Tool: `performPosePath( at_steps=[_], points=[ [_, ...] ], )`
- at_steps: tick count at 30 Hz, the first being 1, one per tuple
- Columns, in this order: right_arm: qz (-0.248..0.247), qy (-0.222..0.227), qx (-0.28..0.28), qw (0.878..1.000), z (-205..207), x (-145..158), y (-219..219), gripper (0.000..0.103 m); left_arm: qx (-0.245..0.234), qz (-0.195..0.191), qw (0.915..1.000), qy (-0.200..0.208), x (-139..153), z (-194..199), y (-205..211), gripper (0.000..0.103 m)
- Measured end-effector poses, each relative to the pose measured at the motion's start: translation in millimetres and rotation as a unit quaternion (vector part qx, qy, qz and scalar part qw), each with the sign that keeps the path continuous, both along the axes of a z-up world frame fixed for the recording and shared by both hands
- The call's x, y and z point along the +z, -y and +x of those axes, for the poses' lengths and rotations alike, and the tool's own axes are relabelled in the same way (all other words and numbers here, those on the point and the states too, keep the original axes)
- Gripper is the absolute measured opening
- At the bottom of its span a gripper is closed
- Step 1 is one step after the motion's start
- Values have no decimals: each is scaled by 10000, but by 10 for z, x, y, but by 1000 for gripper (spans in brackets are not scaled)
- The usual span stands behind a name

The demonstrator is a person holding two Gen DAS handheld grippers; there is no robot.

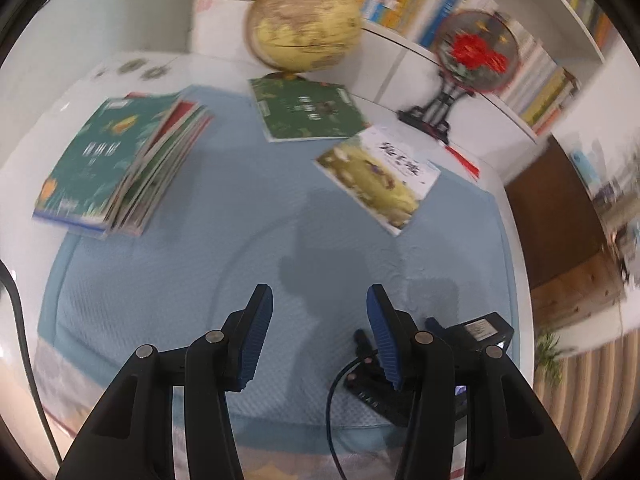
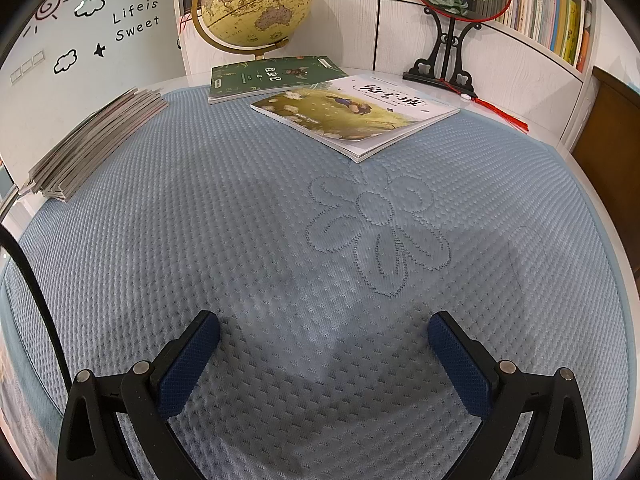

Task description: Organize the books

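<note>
So I'm between grabs right now, I think. Both tongs are empty: the left gripper (image 1: 320,336) has its jaws partly apart with nothing but blue mat (image 2: 240,200) between them, and the right gripper (image 2: 324,360) is spread wider, hanging low over the mat, also holding nothing.

Where the books are: there's 1 stack of books (image 1: 116,168) sitting on the far left of the mat, topped by a dark green cover. Then 2 loose ones are not yet stacked, a green book (image 2: 272,76) lying flat at the foot of the globe (image 2: 252,4), and a white-and-yellow picture book (image 2: 356,114) just in front of it, its far corner looking like it overlaps the green one's edge.

My guess is the next move is the picture book, since it's closest and on top. It's thin and flat on soft fabric, so I'd need to get 1 finger under an edge or pinch the spine side, then carry it over to the stack.

Other count: 1 globe, 1 round embroidered fan on a stand (image 2: 452,0), 1 bookshelf (image 2: 540,12) behind. The left view is blurry, fyi.
</note>
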State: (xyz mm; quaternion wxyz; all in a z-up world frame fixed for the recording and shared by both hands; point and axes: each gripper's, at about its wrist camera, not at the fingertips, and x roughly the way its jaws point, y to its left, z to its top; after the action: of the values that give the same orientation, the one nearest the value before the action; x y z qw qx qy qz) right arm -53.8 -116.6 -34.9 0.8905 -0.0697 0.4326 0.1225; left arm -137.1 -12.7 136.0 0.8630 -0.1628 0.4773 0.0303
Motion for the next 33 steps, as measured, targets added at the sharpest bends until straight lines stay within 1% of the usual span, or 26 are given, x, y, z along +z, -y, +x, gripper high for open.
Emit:
performPosePath(
  at_steps=[3,5,9,12,17,19,22,24,27,29,33],
  points=[
    [-1,0,0,10000,-2,1,0,103,-379,166,9991,-109,-6,136,116,47],
    [-1,-1,1,10000,-1,1,1,103,-601,187,9979,-175,-56,239,159,47],
    [-1,-1,1,10000,-2,0,2,103,-991,-9,9946,-297,-179,484,230,47],
    [-1,-1,2,10000,-1,-1,3,103,-1277,-161,9913,-288,-179,626,309,47],
    [0,-2,3,10000,-2,-6,1,103,-1855,-179,9823,-198,-166,870,444,47],
    [-1,-1,2,10000,-3,-7,-1,103,-1991,-242,9794,-240,-199,971,457,47],
    [0,-1,2,10000,-3,-12,-1,103,-2143,-382,9757,-234,-234,1111,473,47],
    [-1,-2,2,10000,-4,-12,-2,103,-2233,-405,9737,-214,-247,1196,481,47],
    [0,-2,1,10000,-6,-12,-2,103,-2285,-492,9721,-196,-268,1339,420,47],
    [0,-2,1,10000,-6,-12,-2,103,-2260,-539,9725,-165,-273,1389,337,47],
    [-1,-2,2,10000,-7,-12,-3,103,-2078,-331,9775,-122,-310,1447,55,47]
  ],
)
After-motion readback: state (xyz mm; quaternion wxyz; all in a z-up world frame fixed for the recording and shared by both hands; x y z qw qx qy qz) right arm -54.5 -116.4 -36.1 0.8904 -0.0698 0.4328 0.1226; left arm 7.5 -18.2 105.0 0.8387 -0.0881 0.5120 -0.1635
